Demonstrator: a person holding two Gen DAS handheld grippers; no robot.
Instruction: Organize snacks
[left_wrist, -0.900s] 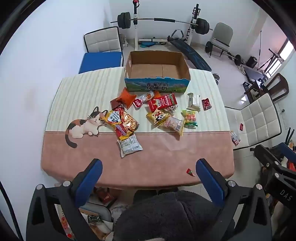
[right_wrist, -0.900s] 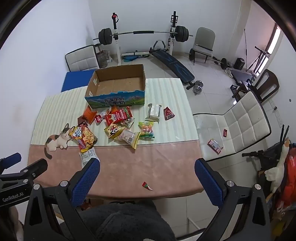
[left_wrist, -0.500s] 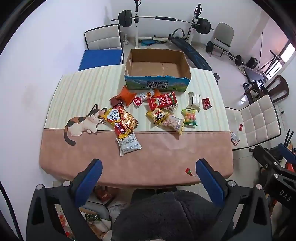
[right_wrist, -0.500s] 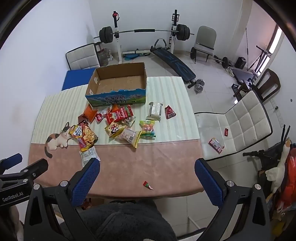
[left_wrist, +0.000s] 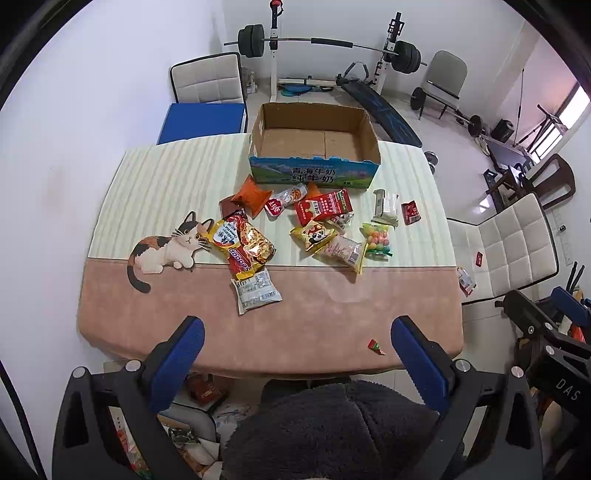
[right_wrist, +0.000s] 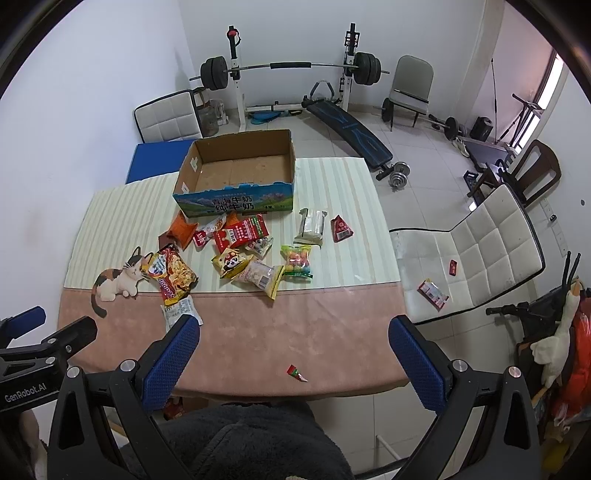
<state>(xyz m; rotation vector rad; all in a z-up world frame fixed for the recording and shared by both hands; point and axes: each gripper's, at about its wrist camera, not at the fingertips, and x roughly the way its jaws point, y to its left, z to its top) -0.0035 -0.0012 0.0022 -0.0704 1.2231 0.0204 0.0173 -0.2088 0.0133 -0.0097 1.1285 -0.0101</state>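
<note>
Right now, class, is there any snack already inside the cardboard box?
No: the cardboard box shows only its bare brown floor, while the snack packets all lie on the table in front of it.

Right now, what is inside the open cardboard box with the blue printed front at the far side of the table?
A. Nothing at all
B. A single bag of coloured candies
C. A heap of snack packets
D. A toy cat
A: the open cardboard box shows only its bare brown floor, while the snack packets all lie outside it on the tablecloth.
</note>
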